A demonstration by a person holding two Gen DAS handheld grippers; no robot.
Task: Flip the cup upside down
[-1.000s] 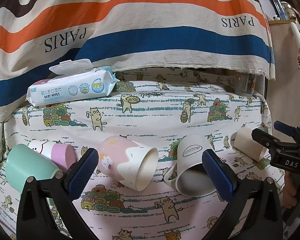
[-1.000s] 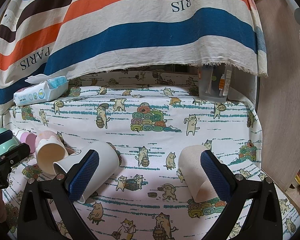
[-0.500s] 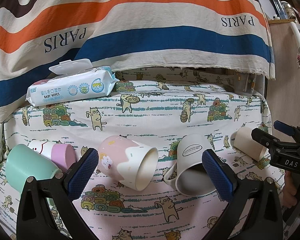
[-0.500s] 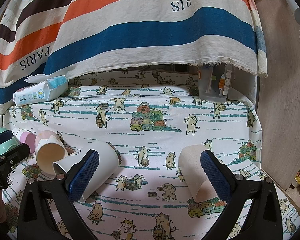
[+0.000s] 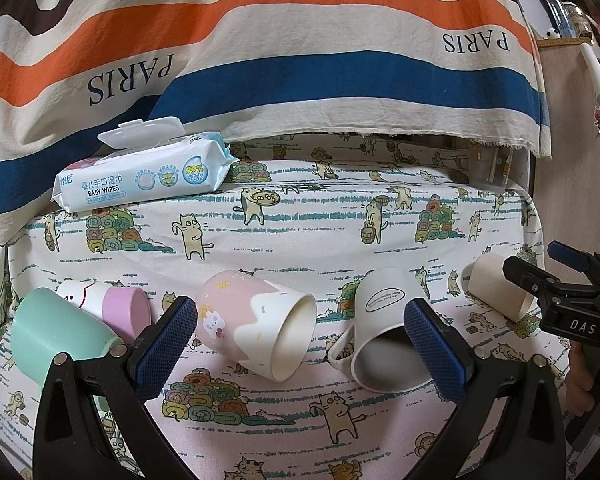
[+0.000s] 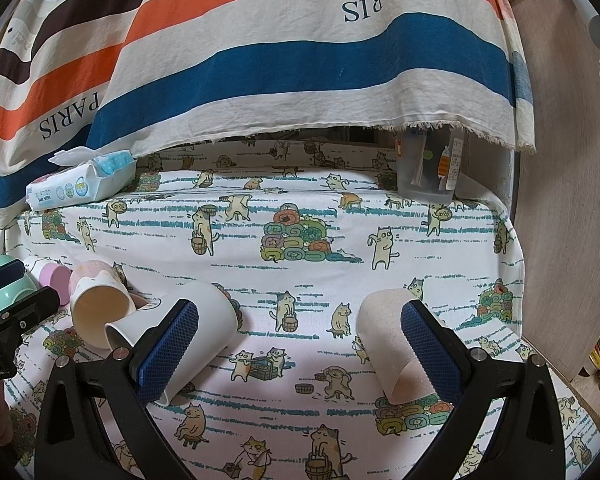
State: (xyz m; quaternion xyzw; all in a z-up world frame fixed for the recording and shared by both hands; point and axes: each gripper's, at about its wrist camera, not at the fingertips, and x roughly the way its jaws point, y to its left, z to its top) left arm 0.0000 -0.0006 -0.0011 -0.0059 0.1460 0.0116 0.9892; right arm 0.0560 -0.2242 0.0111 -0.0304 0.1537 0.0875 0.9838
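Observation:
Several cups lie on their sides on the cat-print cloth. In the left wrist view: a mint cup [image 5: 56, 332], a small lilac cup [image 5: 118, 308], a pink-and-white cup [image 5: 256, 326], a white handled mug [image 5: 384, 332] and a beige cup [image 5: 498, 286]. My left gripper [image 5: 300, 344] is open and empty, its jaws straddling the pink cup and the mug from the near side. In the right wrist view my right gripper [image 6: 300, 348] is open and empty, with the white mug [image 6: 180, 332] by its left finger and the beige cup [image 6: 396, 344] by its right finger.
A pack of baby wipes [image 5: 140, 172] lies at the back left. A striped PARIS cloth [image 5: 300, 48] hangs over the back. A clear container [image 6: 428, 168] stands at the back right. A wooden panel [image 6: 572, 200] borders the right side.

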